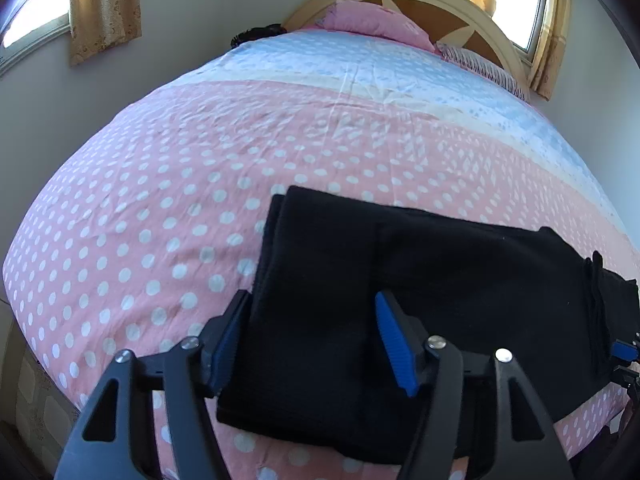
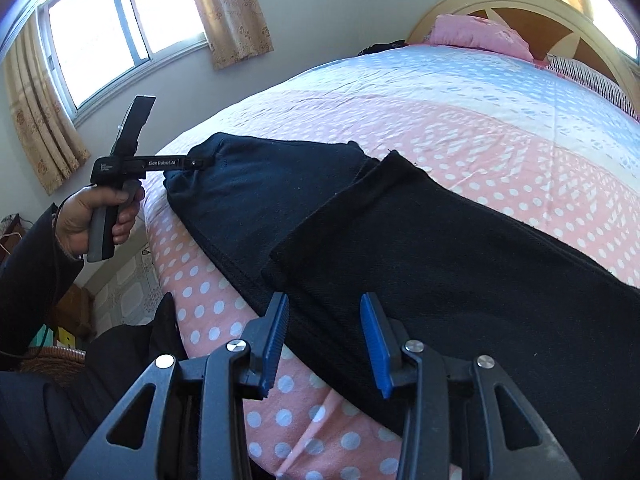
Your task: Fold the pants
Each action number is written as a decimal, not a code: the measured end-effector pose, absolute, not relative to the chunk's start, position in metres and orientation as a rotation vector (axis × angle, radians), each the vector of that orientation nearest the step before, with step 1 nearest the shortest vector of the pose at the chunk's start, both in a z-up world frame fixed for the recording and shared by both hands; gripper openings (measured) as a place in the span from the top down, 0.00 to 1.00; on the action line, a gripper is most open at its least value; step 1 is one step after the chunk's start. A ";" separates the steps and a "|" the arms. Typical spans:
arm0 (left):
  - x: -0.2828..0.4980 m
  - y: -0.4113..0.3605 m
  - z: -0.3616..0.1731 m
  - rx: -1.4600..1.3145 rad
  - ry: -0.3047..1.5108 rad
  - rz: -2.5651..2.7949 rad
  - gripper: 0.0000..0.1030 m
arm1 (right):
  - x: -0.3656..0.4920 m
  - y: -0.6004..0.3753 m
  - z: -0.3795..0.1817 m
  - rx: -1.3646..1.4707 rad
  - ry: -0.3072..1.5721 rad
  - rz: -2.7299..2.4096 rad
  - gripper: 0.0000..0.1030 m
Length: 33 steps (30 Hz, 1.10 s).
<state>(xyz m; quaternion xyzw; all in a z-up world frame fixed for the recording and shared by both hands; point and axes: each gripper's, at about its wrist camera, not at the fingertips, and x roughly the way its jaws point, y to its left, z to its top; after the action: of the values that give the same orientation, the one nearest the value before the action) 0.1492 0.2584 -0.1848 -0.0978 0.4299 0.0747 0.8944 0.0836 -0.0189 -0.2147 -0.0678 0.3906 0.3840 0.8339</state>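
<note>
Black pants [image 1: 440, 264] lie lengthwise near the front edge of a pink polka-dot bed cover [image 1: 160, 200]. One layer is folded over another, and its cuff [image 2: 396, 160] ends partway along. My left gripper [image 1: 312, 340] stands open astride the left end of the pants, its left fingertip [image 1: 230, 336] at the cloth's edge and the other resting on top. In the right wrist view a hand holds the left gripper [image 2: 196, 162] at the far end of the pants [image 2: 440, 260]. My right gripper [image 2: 326, 340] is open over the near folded edge, with cloth lying flat between its blue pads.
A pink pillow [image 1: 372, 24] and a striped one [image 1: 480, 64] lie against the wooden headboard [image 1: 460, 4]. Windows with tan curtains [image 2: 232, 12] line the walls. A person's dark sleeve [image 2: 28, 272] and a wicker basket [image 2: 52, 364] are left of the bed's edge.
</note>
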 end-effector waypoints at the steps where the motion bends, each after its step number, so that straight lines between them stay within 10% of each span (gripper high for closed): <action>1: 0.150 0.261 -0.185 -0.216 0.889 0.149 0.39 | 0.083 -0.018 -0.215 -0.151 0.825 0.812 0.62; 8: 0.142 0.263 -0.178 -0.322 0.882 0.062 0.74 | 0.082 -0.019 -0.214 -0.156 0.814 0.795 0.62; 33: 0.128 0.119 -0.030 -0.309 0.653 -0.382 0.75 | 0.087 -0.130 -0.171 -0.011 0.759 0.502 0.60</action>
<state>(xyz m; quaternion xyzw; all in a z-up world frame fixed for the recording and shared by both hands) 0.1283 0.1194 -0.0302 -0.1503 0.3173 -0.1859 0.9177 0.0871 -0.1299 -0.1705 -0.0053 0.3667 0.2423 0.8982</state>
